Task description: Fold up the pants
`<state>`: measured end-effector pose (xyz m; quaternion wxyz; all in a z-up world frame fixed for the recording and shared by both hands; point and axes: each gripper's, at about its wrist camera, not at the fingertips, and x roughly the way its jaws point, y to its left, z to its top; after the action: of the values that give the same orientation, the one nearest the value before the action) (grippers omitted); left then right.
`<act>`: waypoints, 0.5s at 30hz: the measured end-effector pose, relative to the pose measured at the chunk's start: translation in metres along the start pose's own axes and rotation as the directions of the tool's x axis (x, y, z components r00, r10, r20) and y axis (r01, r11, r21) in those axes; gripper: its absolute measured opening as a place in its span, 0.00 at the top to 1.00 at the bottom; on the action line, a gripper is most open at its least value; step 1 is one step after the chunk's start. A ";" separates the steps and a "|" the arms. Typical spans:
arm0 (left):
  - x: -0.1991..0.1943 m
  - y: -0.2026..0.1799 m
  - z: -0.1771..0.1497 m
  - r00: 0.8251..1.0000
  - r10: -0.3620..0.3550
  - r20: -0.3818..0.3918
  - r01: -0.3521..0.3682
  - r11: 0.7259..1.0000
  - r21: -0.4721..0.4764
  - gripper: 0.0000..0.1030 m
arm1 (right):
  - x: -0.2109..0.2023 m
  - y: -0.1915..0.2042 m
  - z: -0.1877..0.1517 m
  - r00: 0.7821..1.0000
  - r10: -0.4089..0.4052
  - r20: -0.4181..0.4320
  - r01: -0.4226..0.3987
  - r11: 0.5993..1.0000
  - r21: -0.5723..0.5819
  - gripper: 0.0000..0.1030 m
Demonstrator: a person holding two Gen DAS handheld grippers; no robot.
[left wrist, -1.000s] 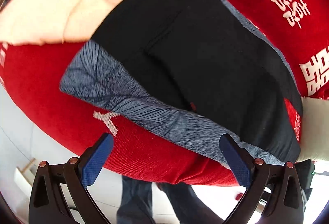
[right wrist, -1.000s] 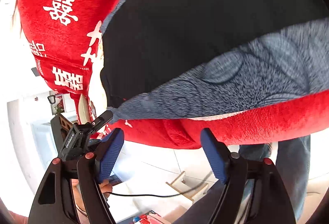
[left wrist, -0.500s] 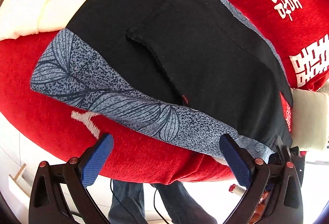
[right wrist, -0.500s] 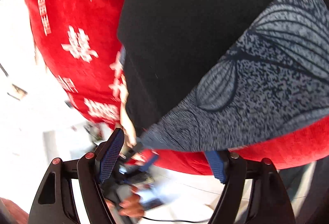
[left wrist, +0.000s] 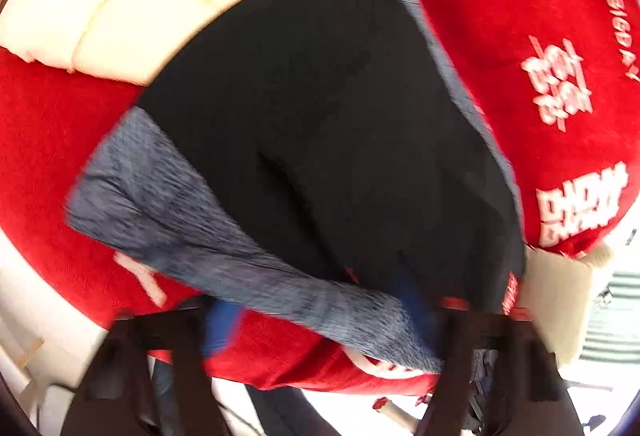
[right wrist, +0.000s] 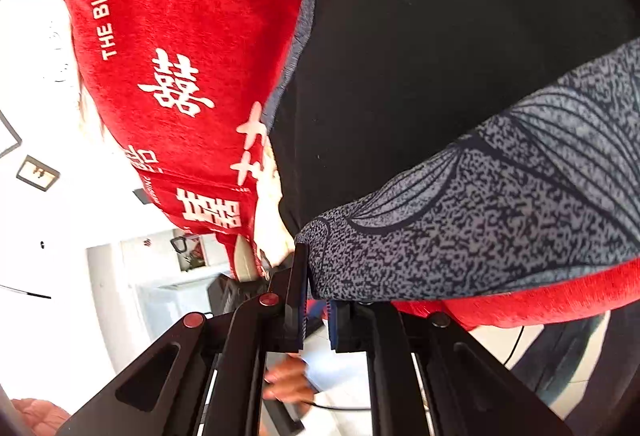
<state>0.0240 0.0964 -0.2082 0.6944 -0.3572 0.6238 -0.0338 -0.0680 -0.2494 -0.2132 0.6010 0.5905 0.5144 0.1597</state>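
Black pants (left wrist: 340, 124) with a grey leaf-patterned band (left wrist: 192, 228) lie on a red cloth (left wrist: 48, 140). In the left wrist view, which is blurred, my left gripper (left wrist: 320, 320) is open, its blue fingers (left wrist: 222, 324) straddling the band's near edge. In the right wrist view the pants (right wrist: 440, 36) fill the frame, and my right gripper (right wrist: 316, 300) is shut on the corner of the grey band (right wrist: 500, 220).
The red cloth (right wrist: 168, 48) carries white characters and drapes over the table's near edge. A cream fabric (left wrist: 132, 8) lies at the far left behind the pants. A person's legs (left wrist: 276, 412) and a pale floor (right wrist: 152, 316) show below.
My right gripper moved onto the band's corner and closed on it. My left gripper moved forward to the band's edge and is in motion, so its view is blurred.
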 end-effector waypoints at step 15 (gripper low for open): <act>-0.068 -0.138 0.086 0.985 0.000 0.170 -0.032 0.982 0.185 0.81 | 0.007 0.125 0.133 0.979 -0.162 -0.124 0.119 0.948 -0.296 0.92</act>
<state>0.1407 0.0663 -0.0795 0.7758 -0.2868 0.5593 -0.0562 0.0947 -0.2848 -0.1369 0.6506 0.4457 0.5693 0.2322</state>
